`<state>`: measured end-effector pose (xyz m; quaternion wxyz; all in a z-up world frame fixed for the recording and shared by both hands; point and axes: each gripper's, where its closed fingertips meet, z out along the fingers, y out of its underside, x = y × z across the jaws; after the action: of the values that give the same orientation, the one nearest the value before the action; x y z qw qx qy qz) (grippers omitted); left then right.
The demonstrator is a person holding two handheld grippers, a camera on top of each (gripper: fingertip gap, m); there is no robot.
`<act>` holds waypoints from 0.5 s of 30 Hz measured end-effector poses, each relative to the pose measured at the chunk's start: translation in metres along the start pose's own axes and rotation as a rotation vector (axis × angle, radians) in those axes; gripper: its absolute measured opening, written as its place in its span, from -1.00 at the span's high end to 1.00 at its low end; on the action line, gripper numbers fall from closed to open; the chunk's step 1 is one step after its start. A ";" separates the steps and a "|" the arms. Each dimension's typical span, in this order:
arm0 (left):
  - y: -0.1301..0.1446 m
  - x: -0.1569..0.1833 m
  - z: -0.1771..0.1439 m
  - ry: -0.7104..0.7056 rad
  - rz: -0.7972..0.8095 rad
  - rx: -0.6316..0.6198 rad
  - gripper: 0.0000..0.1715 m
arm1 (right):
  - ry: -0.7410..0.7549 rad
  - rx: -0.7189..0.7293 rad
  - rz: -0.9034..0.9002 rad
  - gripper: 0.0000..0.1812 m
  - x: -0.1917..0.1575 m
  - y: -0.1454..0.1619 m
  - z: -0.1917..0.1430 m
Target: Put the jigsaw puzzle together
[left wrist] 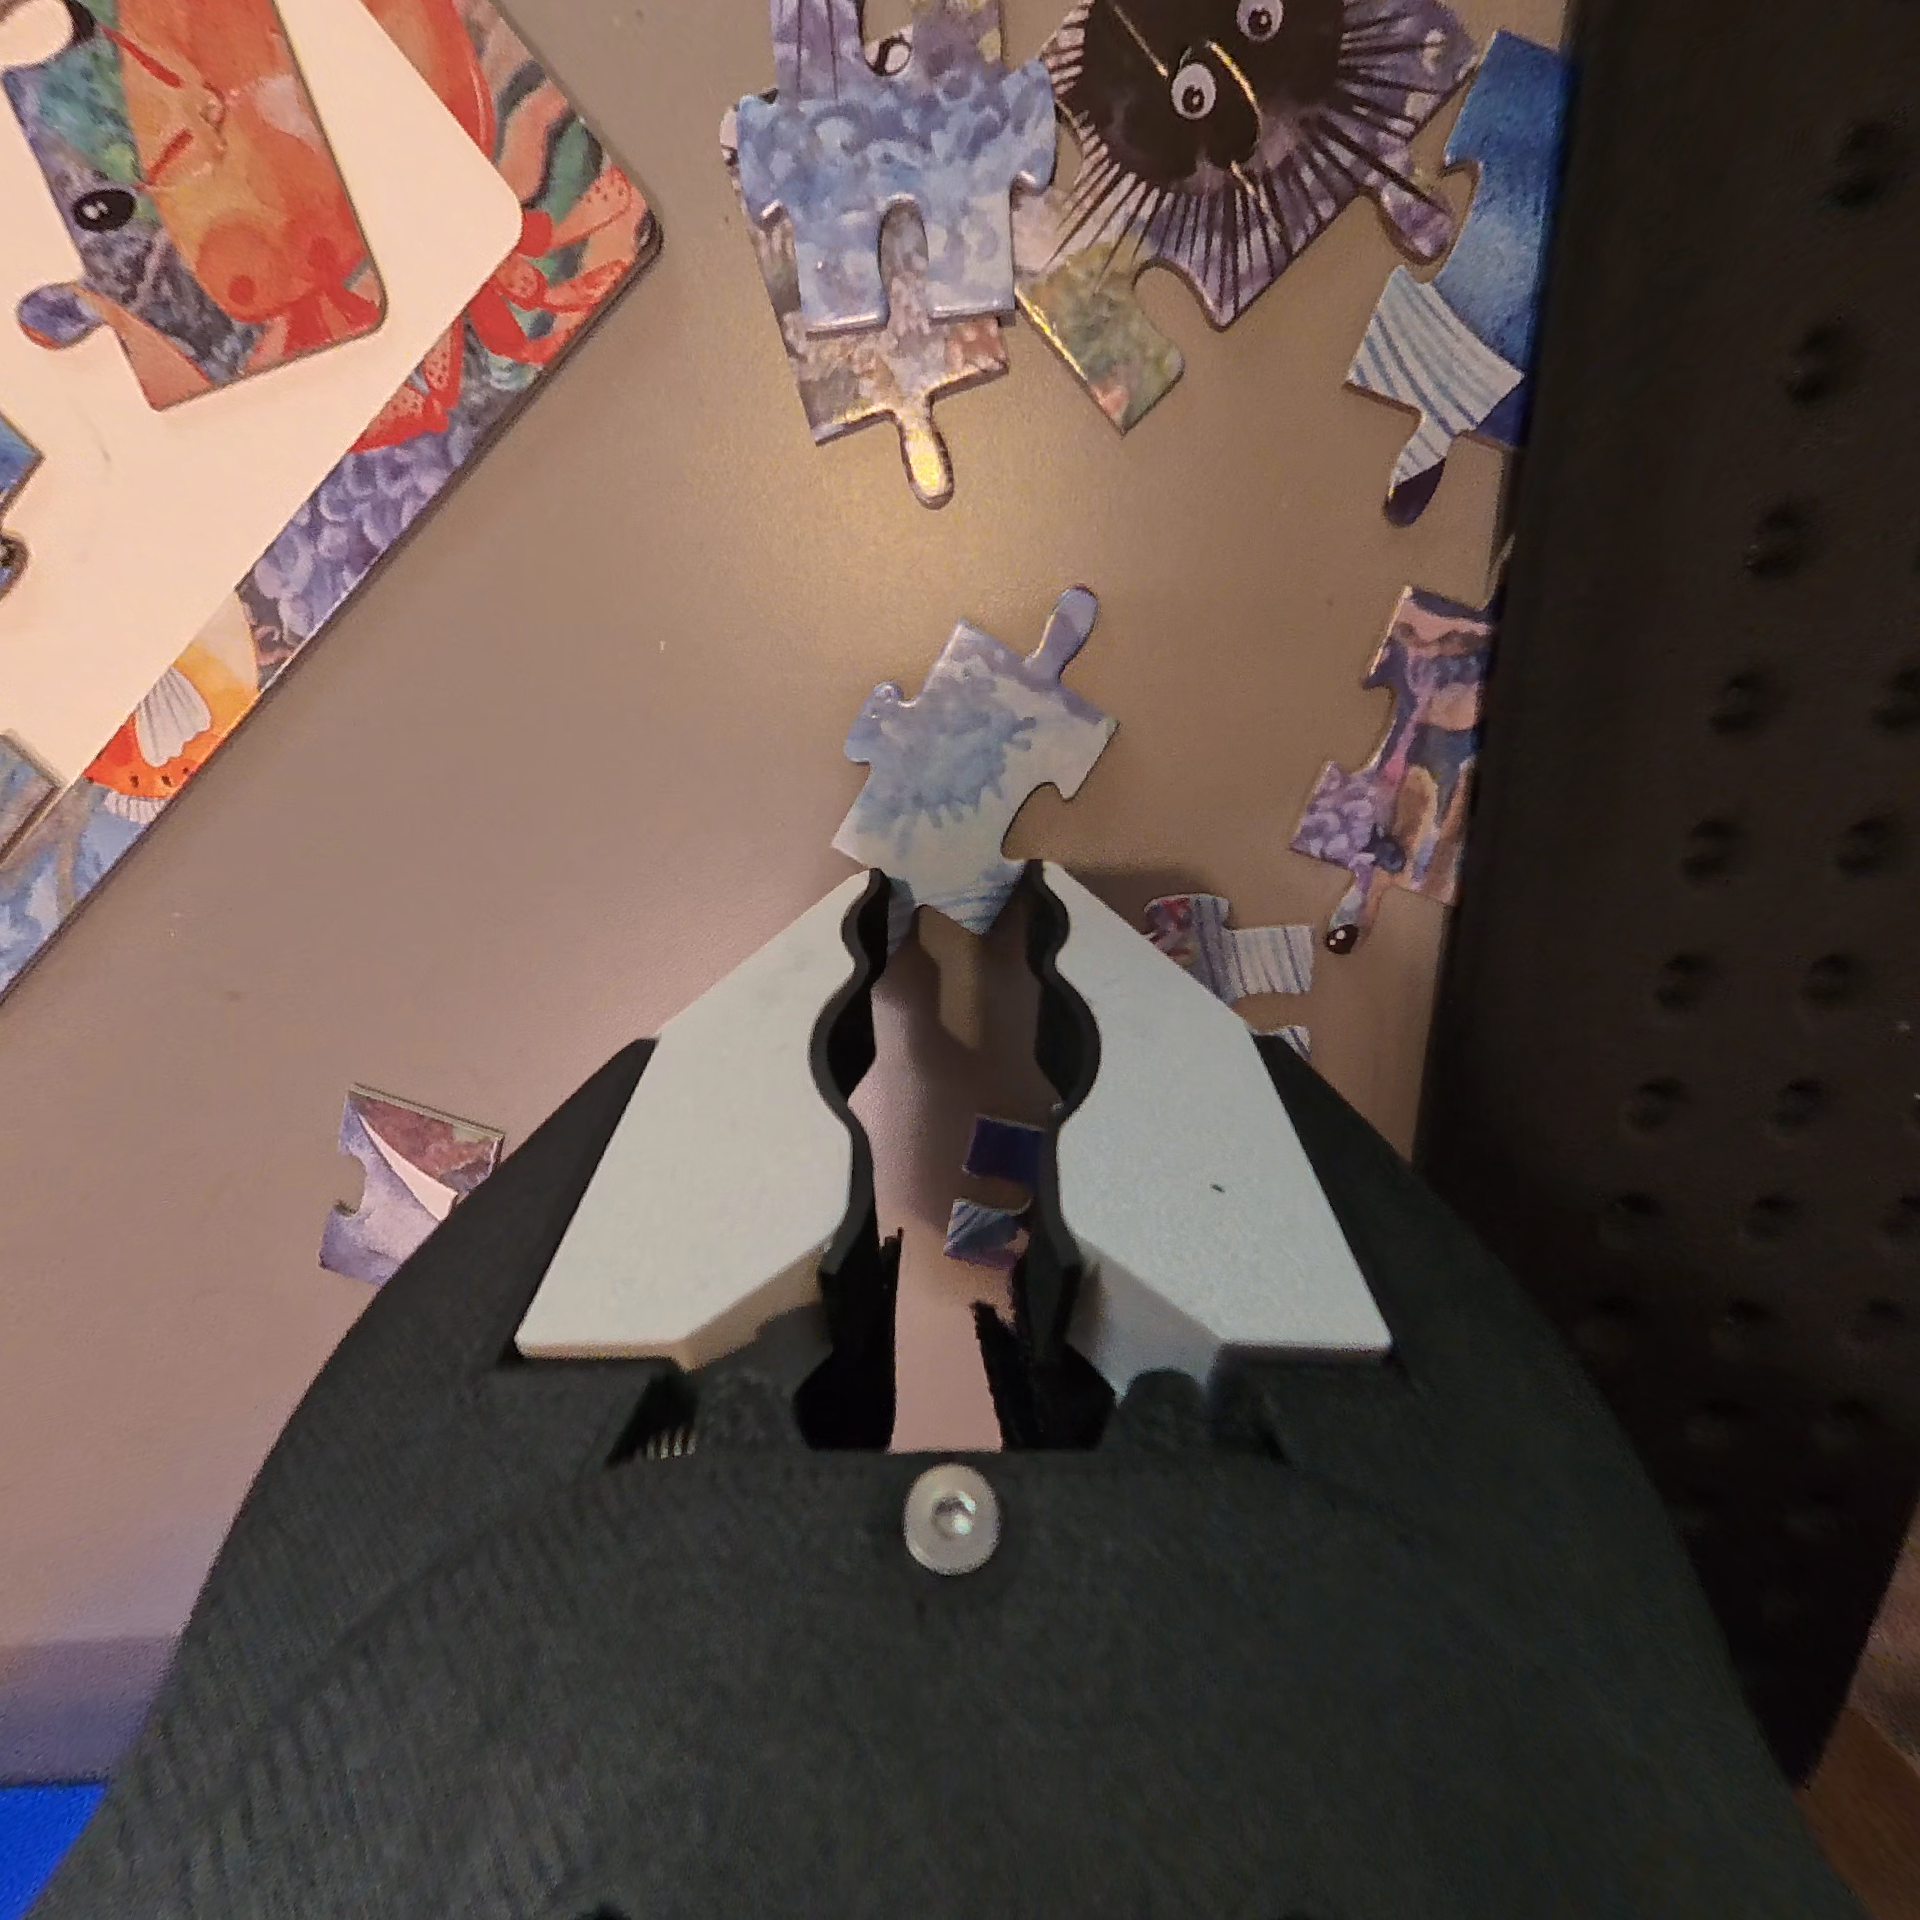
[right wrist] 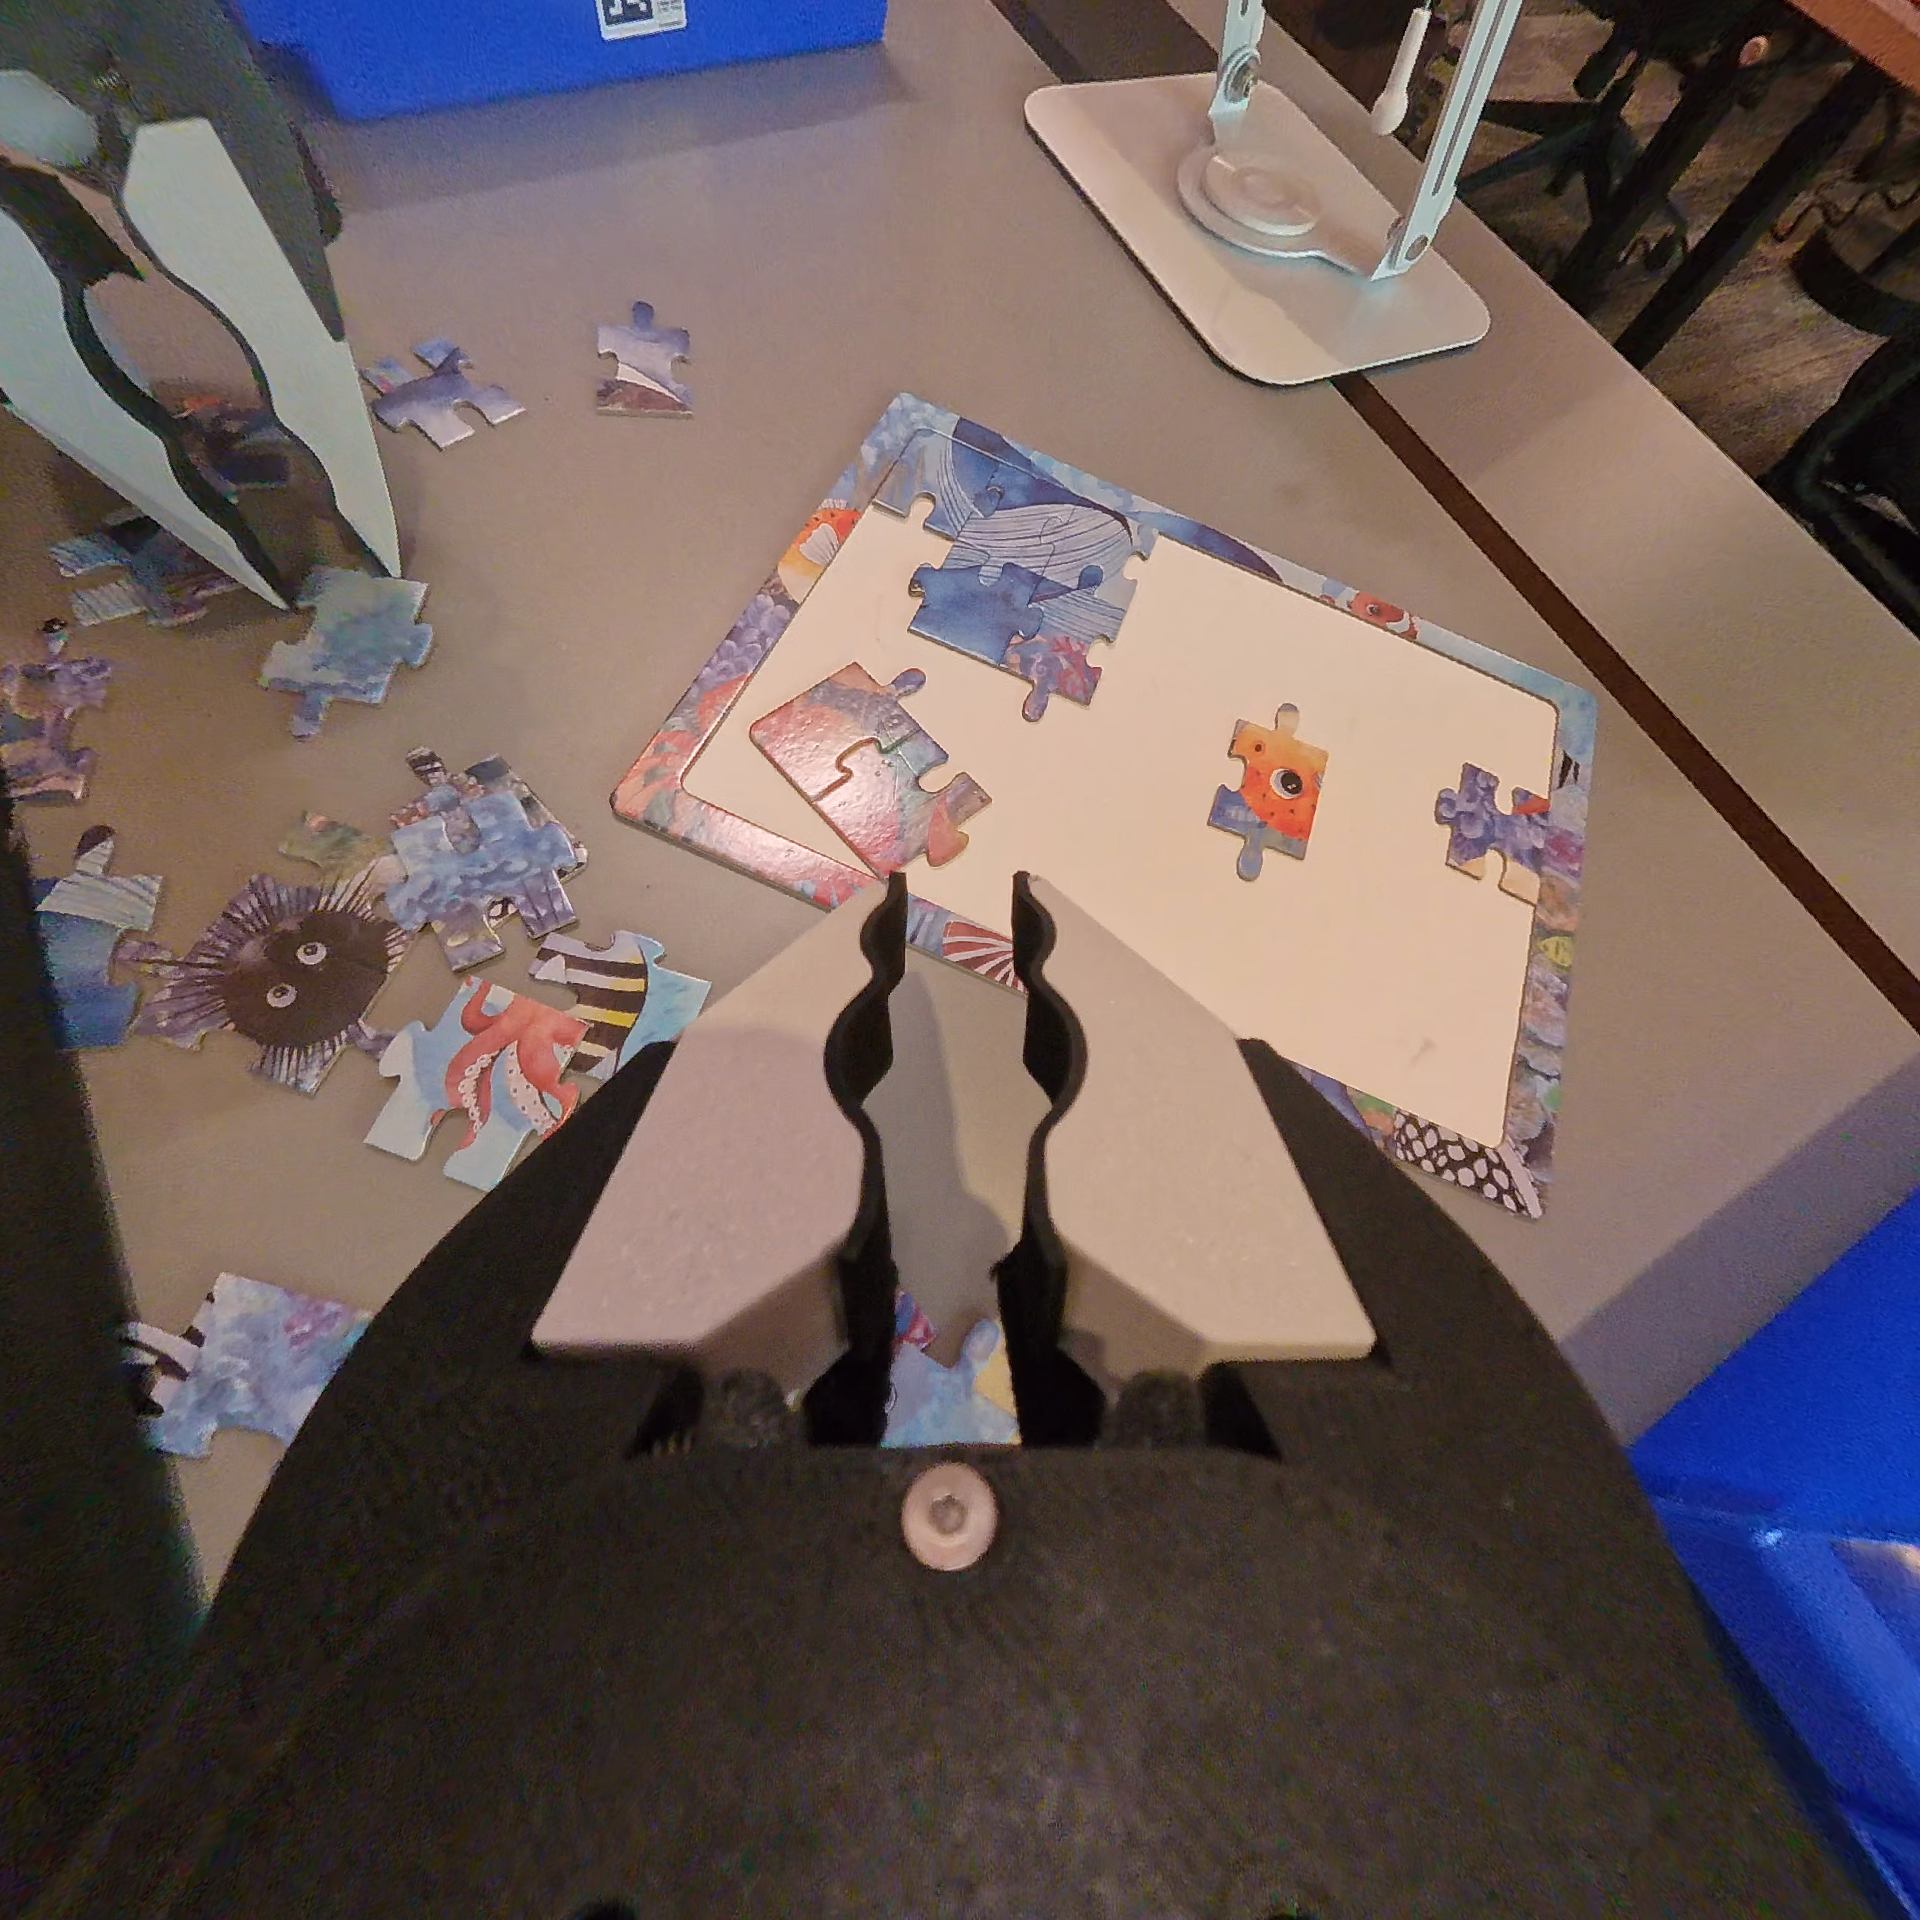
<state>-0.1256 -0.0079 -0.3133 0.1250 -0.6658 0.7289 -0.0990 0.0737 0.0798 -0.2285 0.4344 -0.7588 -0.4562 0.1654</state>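
The left wrist view looks steeply down, close over the table [left wrist: 582,790]. The right wrist view sits higher, tilted forward across the tray [right wrist: 1226,1060]. Both show the blue piece [left wrist: 971,769] [right wrist: 348,644] and urchin piece [left wrist: 1236,135] [right wrist: 281,977].

Your left gripper [left wrist: 951,883] points steeply down, jaws narrowly parted. Your right gripper [right wrist: 956,883] hangs higher, jaws likewise slightly parted and empty.

Grey table [right wrist: 1039,270] with puzzle tray [right wrist: 1184,1049], loose pieces [right wrist: 488,1070], metal stand [right wrist: 1257,239].
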 end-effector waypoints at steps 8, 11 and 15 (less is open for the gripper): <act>-0.011 -0.014 -0.004 -0.189 0.026 0.060 0.71 | -0.053 0.005 0.012 0.79 -0.011 -0.002 0.004; -0.024 -0.022 -0.012 -0.303 0.057 0.084 0.71 | -0.149 0.052 0.052 0.75 -0.027 -0.011 0.004; -0.048 -0.027 -0.025 -0.426 0.102 0.132 0.71 | -0.313 0.109 0.107 0.67 -0.058 -0.026 0.006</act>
<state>-0.0855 0.0144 -0.2735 0.3243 -0.6244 0.7106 0.0030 0.0251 0.0395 -0.2191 0.3890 -0.7222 -0.4677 0.3291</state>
